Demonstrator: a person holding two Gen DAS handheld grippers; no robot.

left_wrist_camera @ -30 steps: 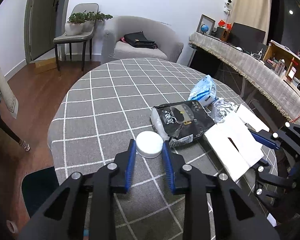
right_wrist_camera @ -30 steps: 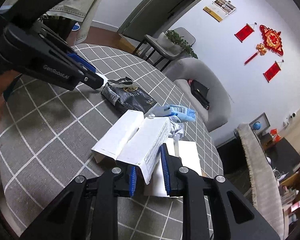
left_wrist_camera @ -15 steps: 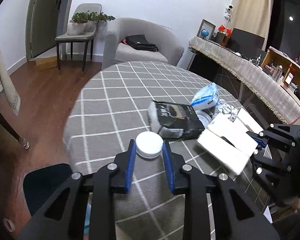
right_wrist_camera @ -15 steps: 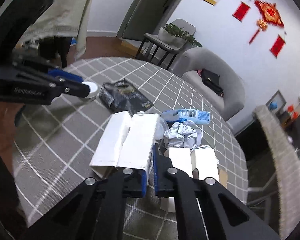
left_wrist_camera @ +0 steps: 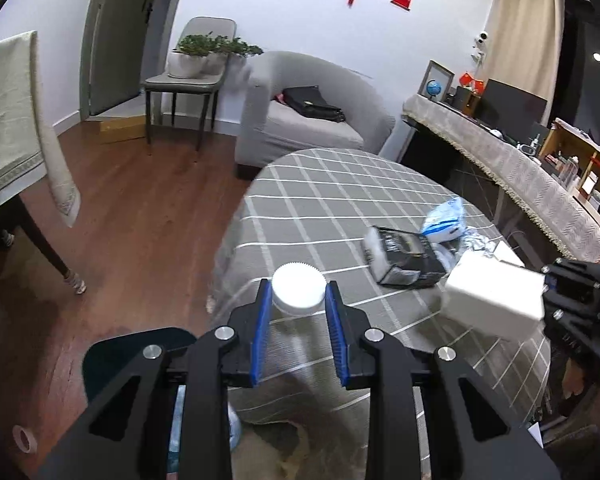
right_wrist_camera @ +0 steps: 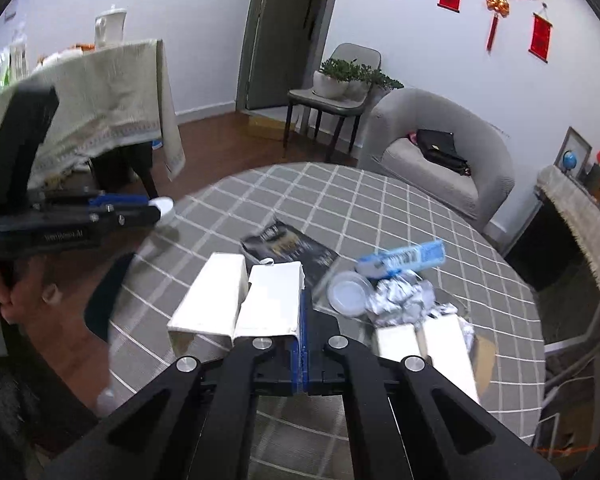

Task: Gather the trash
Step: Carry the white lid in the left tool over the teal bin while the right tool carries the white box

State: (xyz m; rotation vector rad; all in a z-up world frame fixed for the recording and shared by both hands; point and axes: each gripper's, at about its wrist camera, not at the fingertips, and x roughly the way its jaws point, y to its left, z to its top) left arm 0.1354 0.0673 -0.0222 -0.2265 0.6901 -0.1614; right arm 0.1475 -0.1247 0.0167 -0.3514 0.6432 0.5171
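Observation:
My left gripper (left_wrist_camera: 299, 285) is shut on a white ridged cap (left_wrist_camera: 299, 294), held over the near left edge of the round checked table (left_wrist_camera: 340, 184); something clear seems to hang under the cap. My right gripper (right_wrist_camera: 304, 312) is shut on the edge of an open white cardboard box (right_wrist_camera: 236, 300), lifted off the cloth. In the left wrist view that box (left_wrist_camera: 492, 296) hangs at the right by the right gripper (left_wrist_camera: 550, 286). In the right wrist view the left gripper (right_wrist_camera: 158, 208) is at the left. A black packet (right_wrist_camera: 292, 246), a blue-white wrapper (right_wrist_camera: 404, 258), crumpled foil (right_wrist_camera: 400, 296) and a clear lid (right_wrist_camera: 348, 292) lie on the table.
A second white box (right_wrist_camera: 424, 344) lies near the table's front right. A dark rounded object (left_wrist_camera: 140, 356) sits on the wooden floor below the left gripper. A grey armchair (left_wrist_camera: 308, 120), a chair with plants (left_wrist_camera: 188, 76) and a cloth-covered table (right_wrist_camera: 100, 92) stand around.
The left gripper has carried the cap up and left to the table's edge. The right gripper has shut on the white box's edge, rolled, and lifted the box.

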